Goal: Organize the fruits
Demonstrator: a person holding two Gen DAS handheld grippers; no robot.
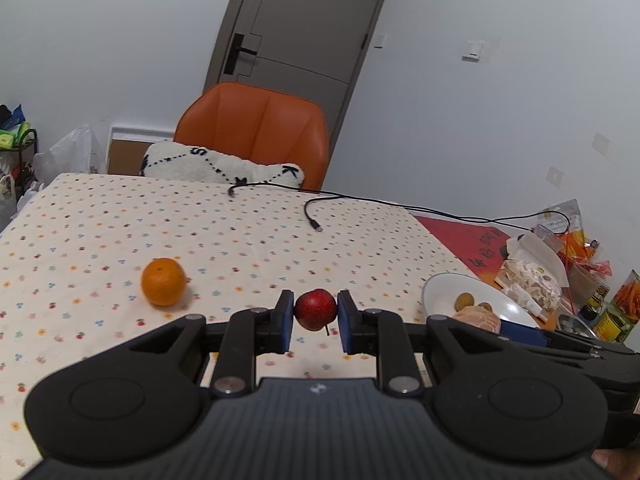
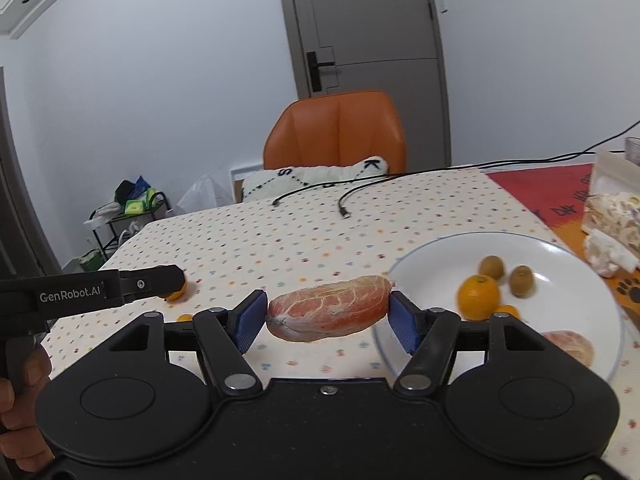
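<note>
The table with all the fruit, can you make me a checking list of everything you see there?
Surface: table with a dotted tablecloth; a red mat at the right end.
Job's things: white plate holds an orange, two kiwis and a peeled grapefruit piece; a mandarin sits loose on the cloth.
Clutter: snack packets by the wall.
Grippers: left gripper pinches a small red fruit; right gripper pinches a peeled grapefruit segment beside the plate.
Cables: two black cables lie across the far side.
Surroundings: orange chair with a white cushion, grey door, a rack.
</note>
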